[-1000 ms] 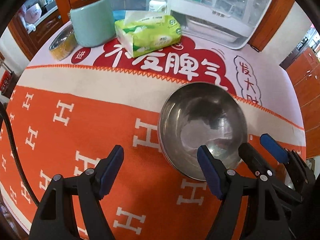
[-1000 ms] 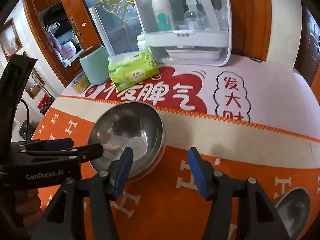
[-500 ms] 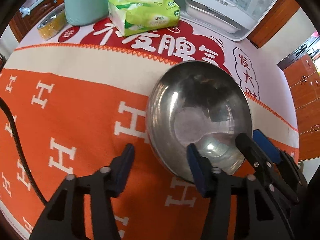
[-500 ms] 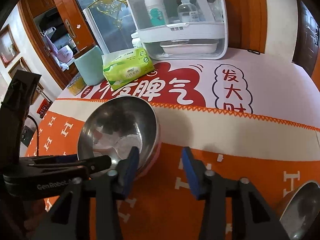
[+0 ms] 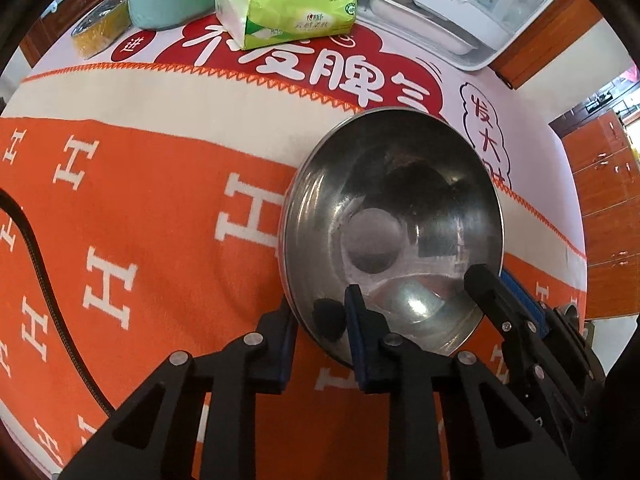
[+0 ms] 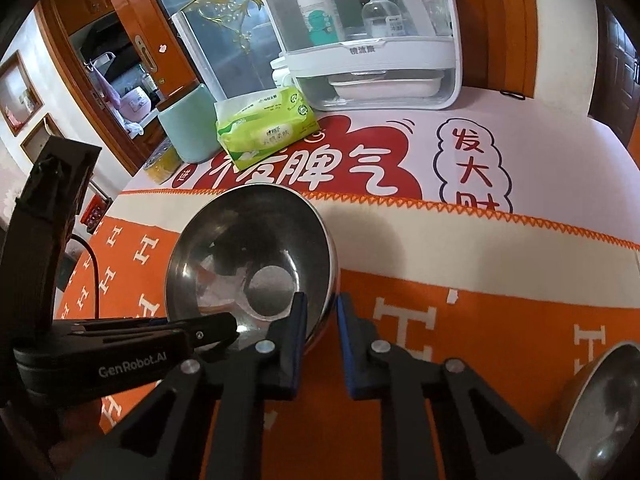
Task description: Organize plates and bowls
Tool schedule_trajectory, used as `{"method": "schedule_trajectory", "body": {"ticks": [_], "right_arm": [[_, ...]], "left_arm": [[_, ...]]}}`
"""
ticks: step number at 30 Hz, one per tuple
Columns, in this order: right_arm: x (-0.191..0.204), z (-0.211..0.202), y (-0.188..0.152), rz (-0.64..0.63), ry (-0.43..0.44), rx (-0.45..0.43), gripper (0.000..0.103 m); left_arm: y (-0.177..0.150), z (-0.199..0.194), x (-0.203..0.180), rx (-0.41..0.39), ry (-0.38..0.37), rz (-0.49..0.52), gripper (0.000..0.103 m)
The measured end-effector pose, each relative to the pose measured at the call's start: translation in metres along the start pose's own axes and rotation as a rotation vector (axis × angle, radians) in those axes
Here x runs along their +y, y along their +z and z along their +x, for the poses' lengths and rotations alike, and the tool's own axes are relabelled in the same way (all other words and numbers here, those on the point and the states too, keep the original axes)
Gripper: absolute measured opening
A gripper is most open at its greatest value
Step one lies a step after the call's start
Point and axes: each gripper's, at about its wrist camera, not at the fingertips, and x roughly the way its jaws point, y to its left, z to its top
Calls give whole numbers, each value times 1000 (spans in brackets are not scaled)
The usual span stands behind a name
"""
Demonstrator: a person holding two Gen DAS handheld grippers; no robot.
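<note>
Both sets of jaws have just been closing since the earlier frames, each now with the rim of the steel bowl between them. Left hand-held gripper is clamped on the near-left rim; right hand-held gripper is clamped on the near-right rim. Bowl sits on the orange cloth over the desk. Second bowl lies near right. Tissue pack stands far behind.
</note>
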Motion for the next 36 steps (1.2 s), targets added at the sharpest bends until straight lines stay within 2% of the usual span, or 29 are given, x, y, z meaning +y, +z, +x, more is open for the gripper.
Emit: {"method": "schedule_trajectory", "body": {"ticks": [8,14,27,36], "right_arm": [[0,-15,-13,16,0,26,14],[5,-37,-20,1,2,14,14],[24,-104,-33,-21,37,-76,13],[45,-141,-56,-50,79,-90,12]], "left_arm": [[-20,-7,1,44,-9,1,21],[-33,-23,-2,43,-15,22,21],[-70,-93,-8,-33,-32,46,21],[-114,-131,2,-71,-29,13,21]]}}
